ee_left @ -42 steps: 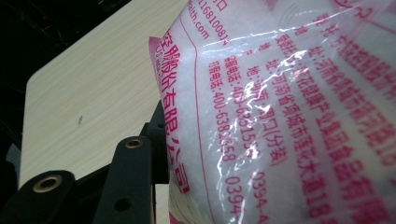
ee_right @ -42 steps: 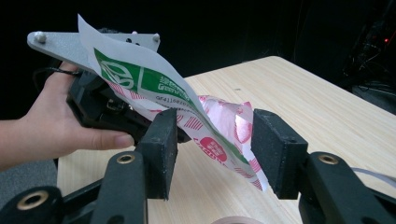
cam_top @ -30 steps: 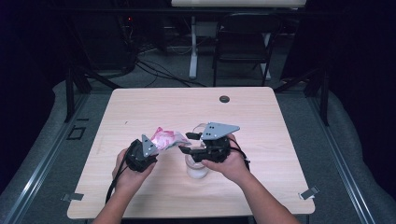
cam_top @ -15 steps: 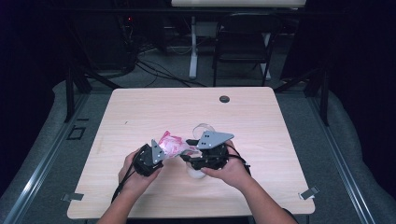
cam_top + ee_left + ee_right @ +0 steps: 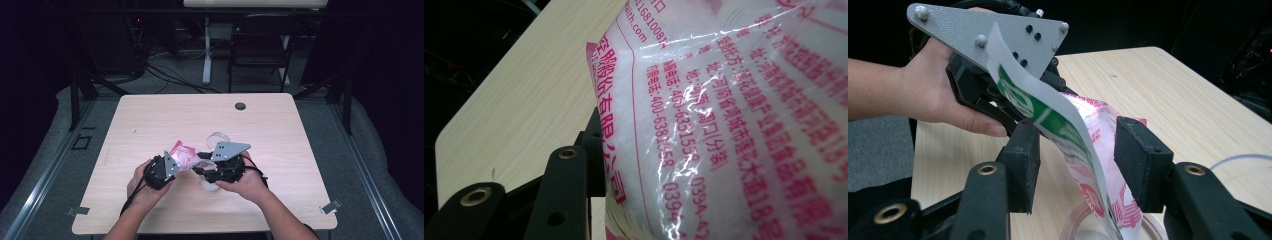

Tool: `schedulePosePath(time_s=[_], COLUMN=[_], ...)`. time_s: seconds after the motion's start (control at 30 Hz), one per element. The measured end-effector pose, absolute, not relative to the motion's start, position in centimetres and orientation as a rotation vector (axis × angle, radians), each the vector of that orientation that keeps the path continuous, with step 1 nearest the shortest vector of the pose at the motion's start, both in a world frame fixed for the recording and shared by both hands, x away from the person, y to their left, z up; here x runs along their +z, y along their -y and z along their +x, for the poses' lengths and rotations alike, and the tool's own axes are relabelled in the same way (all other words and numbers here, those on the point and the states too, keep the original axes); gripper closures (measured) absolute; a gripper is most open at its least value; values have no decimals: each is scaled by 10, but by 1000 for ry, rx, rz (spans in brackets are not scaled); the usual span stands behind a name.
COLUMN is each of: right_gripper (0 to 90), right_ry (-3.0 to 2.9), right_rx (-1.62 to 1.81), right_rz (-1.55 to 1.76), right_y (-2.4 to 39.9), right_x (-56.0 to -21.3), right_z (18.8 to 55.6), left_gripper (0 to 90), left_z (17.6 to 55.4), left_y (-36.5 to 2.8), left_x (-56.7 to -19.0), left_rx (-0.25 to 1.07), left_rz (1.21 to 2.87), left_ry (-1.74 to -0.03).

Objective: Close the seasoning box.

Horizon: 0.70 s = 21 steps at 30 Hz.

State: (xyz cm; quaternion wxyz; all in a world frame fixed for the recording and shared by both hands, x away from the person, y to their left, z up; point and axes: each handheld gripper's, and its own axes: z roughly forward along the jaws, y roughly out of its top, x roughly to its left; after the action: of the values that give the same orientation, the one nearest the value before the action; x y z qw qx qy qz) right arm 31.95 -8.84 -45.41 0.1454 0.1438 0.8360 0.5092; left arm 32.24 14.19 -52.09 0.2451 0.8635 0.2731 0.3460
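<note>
A clear bag of white granules with pink print [image 5: 182,155] [image 5: 734,125] hangs between my two grippers, above the front middle of the table [image 5: 280,125]. My left gripper [image 5: 174,164] is shut on it; one black finger [image 5: 569,190] shows beside the bag. My right gripper [image 5: 201,168] [image 5: 1080,150] faces it from the right. Its jaws have just been closing, and the bag's pink part and a white and green flap [image 5: 1048,115] hang between the pads [image 5: 1140,160] without being pressed. A clear round cup [image 5: 210,184] [image 5: 1083,220] stands below the bag.
A clear lid [image 5: 218,136] lies just behind the grippers. A small dark disc [image 5: 240,106] sits near the table's far edge. A folding chair [image 5: 260,45] and cables stand on the floor beyond the table. A hand holds the left gripper's grey plate [image 5: 983,30].
The left gripper with the bag has edged right, closer to the right gripper. The right gripper has sunk a little toward the front edge.
</note>
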Motion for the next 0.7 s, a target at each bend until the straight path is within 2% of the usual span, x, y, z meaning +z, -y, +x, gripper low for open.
schedulePosePath(time_s=[0.27, 0.6, 0.7], right_gripper=[539, 803, 845], right_ry=[-2433, -2511, -2517], right_rx=[1447, 1449, 1457], right_rz=[395, 430, 445], right_y=[83, 83, 84], right_x=[-459, -459, -457], right_z=[318, 317, 316], left_gripper=[594, 595, 596], left_z=[319, 316, 314], left_y=[-136, -136, -135], left_x=[-520, -520, -519], left_rx=[990, 1055, 1076], left_rz=[2365, 2368, 2361], left_ry=[-700, -667, -649])
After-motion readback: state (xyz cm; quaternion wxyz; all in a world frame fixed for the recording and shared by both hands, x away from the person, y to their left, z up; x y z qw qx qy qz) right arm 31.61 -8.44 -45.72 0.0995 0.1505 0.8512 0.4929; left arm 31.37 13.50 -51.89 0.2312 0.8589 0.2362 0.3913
